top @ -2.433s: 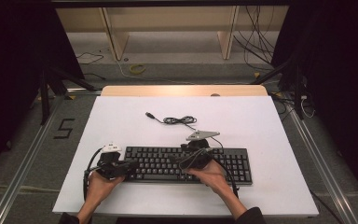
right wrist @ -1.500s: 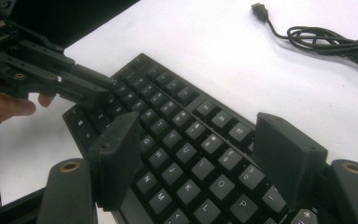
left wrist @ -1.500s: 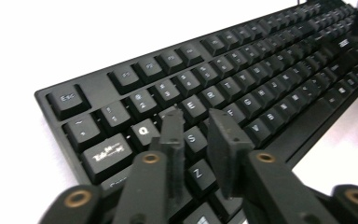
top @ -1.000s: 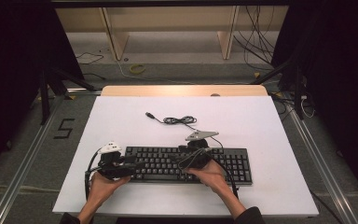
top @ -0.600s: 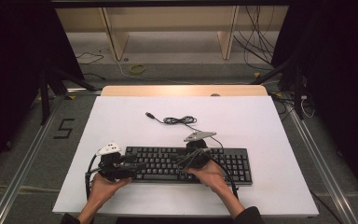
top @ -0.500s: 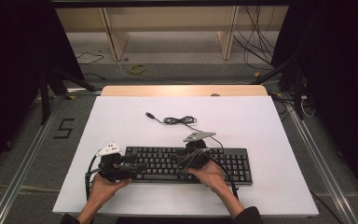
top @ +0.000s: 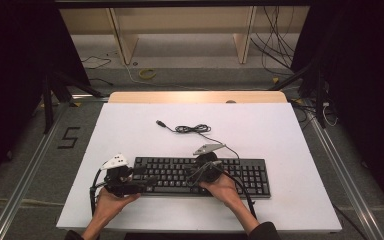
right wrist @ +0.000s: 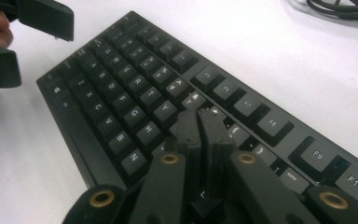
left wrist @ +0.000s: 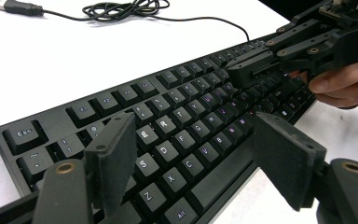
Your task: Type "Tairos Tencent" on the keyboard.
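Note:
A black keyboard lies across the near half of the white table. Its thin cable runs back to a loose coil and a USB plug. My left gripper hovers open over the keyboard's left end. In the left gripper view its jaws straddle the letter keys with nothing between them. My right gripper is shut, and its tips rest on the keys near the number row of the keyboard. The left gripper view shows the right gripper farther along the keys.
Bare white table surface lies behind and to both sides of the keyboard. A wooden strip edges the table's far side. Beyond it are shelf uprights and floor cables. A hand holds the right gripper.
Hardly anything differs. My left gripper has edged slightly toward the table's near edge, and the right gripper stays shut on the same spot of the keys.

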`<state>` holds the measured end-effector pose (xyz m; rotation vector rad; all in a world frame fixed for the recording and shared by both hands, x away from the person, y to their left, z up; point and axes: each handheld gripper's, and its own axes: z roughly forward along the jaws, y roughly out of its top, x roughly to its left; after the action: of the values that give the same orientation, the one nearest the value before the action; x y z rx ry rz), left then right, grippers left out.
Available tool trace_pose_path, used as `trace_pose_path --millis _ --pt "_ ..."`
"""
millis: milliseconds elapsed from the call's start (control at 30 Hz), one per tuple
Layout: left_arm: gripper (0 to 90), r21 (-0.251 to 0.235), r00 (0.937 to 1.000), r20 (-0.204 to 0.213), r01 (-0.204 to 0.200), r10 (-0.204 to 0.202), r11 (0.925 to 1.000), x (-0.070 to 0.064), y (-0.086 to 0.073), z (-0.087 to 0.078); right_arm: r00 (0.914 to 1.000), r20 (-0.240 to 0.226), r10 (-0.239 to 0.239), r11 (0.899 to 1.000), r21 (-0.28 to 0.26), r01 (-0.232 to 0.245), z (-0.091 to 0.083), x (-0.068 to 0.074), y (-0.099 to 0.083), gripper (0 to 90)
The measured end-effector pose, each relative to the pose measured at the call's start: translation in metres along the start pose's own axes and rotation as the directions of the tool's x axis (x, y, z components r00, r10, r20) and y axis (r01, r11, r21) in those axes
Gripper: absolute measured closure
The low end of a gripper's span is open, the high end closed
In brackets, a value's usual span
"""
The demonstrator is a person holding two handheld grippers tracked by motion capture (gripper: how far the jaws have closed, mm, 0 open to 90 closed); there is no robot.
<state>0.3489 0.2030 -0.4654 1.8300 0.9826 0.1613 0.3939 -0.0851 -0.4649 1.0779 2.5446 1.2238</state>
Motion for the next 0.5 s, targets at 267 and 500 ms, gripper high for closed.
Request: trace_pose_path --millis 267,500 --pt "29.5 -0.002 1.0000 -0.002 -0.001 0.001 1.0000 0.0003 -0.0002 -0.0006 0.9999 0.010 0.006 1.000 0.006 -0.006 0.0051 -0.0005 -0.0011 89.9" --pt "29.4 -0.007 1.0000 -0.001 0.002 -0.002 1.0000 0.0008 -0.0001 -0.0010 0.9999 0.014 0.009 1.000 0.010 -0.009 0.0092 -0.0012 -0.0015 90.0"
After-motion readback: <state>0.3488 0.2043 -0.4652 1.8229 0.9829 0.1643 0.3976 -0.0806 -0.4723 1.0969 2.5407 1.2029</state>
